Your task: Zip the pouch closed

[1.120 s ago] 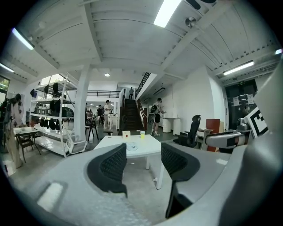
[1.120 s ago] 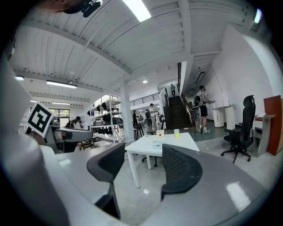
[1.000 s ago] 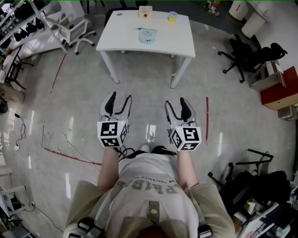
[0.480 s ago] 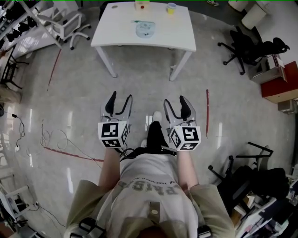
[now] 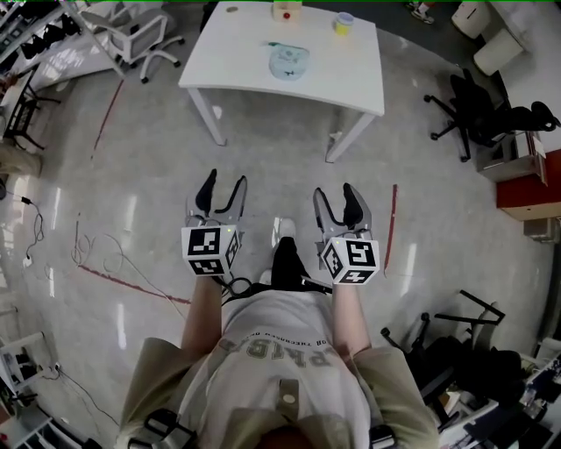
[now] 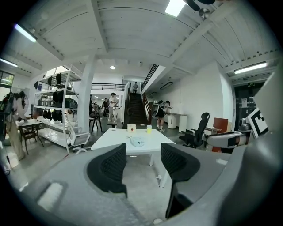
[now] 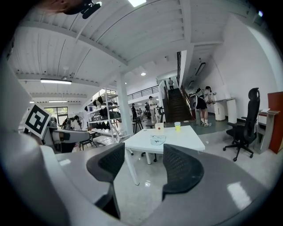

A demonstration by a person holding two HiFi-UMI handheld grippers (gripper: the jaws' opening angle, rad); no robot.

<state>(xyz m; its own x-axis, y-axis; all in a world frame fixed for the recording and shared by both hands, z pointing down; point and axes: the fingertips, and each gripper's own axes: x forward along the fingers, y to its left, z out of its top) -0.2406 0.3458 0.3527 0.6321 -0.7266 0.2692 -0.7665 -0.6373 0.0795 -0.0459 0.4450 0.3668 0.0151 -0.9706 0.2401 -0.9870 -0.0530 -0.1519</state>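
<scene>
A pale blue-green pouch (image 5: 288, 62) lies flat near the middle of a white table (image 5: 228, 66), far ahead of me. It also shows small on the table in the left gripper view, as the pouch (image 6: 137, 141), and in the right gripper view, as the pouch (image 7: 157, 140). My left gripper (image 5: 221, 191) and right gripper (image 5: 338, 198) are held side by side at waist height over the floor, well short of the table. Both are open with nothing between their jaws.
A small beige box (image 5: 285, 10) and a yellow cup (image 5: 343, 23) stand at the table's far edge. Office chairs (image 5: 480, 107) sit to the right, another chair (image 5: 133, 39) and shelving to the left. Red tape lines (image 5: 390, 224) and cables (image 5: 96, 259) lie on the glossy floor. People stand far off by the stairs.
The table has shifted slightly right and nearer in the head view as I step forward; one leg has swung forward between the grippers. Both grippers stay open and level.
</scene>
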